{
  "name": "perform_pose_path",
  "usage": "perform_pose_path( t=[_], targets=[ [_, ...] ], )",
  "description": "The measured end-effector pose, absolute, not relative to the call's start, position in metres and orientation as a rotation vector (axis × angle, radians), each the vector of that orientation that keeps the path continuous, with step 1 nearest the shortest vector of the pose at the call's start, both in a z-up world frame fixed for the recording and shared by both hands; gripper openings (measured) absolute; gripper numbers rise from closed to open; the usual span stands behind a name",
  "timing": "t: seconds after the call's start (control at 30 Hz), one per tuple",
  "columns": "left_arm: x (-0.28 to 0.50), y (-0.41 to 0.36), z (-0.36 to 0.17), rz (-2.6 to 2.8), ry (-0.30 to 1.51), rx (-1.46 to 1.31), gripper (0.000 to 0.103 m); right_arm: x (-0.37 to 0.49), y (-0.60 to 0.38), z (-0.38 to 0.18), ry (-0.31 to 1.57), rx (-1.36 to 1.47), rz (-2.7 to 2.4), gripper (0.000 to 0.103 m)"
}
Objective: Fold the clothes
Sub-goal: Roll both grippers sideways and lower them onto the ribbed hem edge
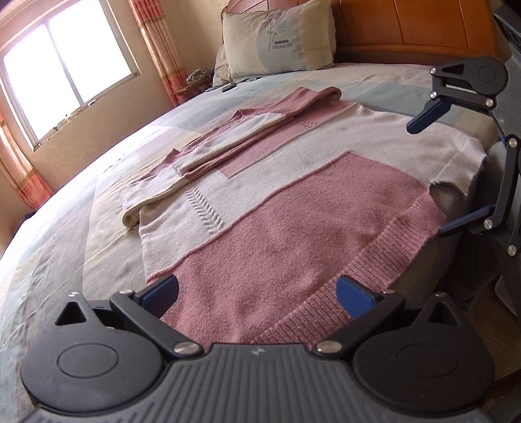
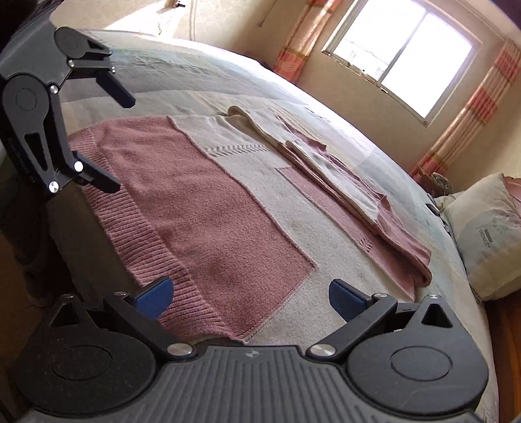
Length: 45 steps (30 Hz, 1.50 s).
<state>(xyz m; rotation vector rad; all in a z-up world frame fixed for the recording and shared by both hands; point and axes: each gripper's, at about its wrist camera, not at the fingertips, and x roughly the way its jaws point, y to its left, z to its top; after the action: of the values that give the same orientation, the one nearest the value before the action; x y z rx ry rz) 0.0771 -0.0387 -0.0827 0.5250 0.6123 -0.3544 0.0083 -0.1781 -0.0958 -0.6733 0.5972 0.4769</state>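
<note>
Hand-held grippers (image 1: 257, 297) (image 2: 250, 299) wide over sweater (image 1: 293, 227) hem

My left gripper (image 1: 257, 293) and right gripper (image 2: 250, 294) are showing black linkages, blue finger pads (image 1: 355, 297), silver screws (ribbed grey housings below).

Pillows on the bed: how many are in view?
2 visible: a printed pillow upright against the headboard, and a second pillow mostly hidden behind its window-side edge. More may be hidden.

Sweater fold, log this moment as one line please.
sweater: flat on bed, sleeves folded in | left gripper: open at hem | right gripper: open at hem | nothing gripped
</note>
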Motion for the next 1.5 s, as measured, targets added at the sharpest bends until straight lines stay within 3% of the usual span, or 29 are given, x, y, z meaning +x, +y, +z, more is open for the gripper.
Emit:
perform_pose_path(
  t=[0.27, 0.43, 0.83, 1.17, 1.5],
  targets=[
    [0.078, -0.073, -0.083, -0.456, 0.575, 0.578, 0.102, 0.003, -0.170, -0.119, 0.642, -0.859, 0.498, 0.103],
    [0.070, -0.091, -0.086, -0.522, 0.553, 0.618, 0.102, -0.004, -0.167, -0.112, 0.536, -0.940, 0.441, 0.103],
    [0.086, -0.130, -0.108, -0.529, 0.550, 0.715, 0.103, 0.004, -0.179, -0.090, 0.481, -0.868, 0.371, 0.103],
    [0.095, -0.117, -0.084, -0.496, 0.504, 0.645, 0.102, 0.001, -0.173, -0.103, 0.492, -0.890, 0.415, 0.103],
    [0.081, -0.097, -0.101, -0.501, 0.537, 0.676, 0.102, 0.005, -0.152, -0.115, 0.316, -0.962, 0.291, 0.103]
  ],
)
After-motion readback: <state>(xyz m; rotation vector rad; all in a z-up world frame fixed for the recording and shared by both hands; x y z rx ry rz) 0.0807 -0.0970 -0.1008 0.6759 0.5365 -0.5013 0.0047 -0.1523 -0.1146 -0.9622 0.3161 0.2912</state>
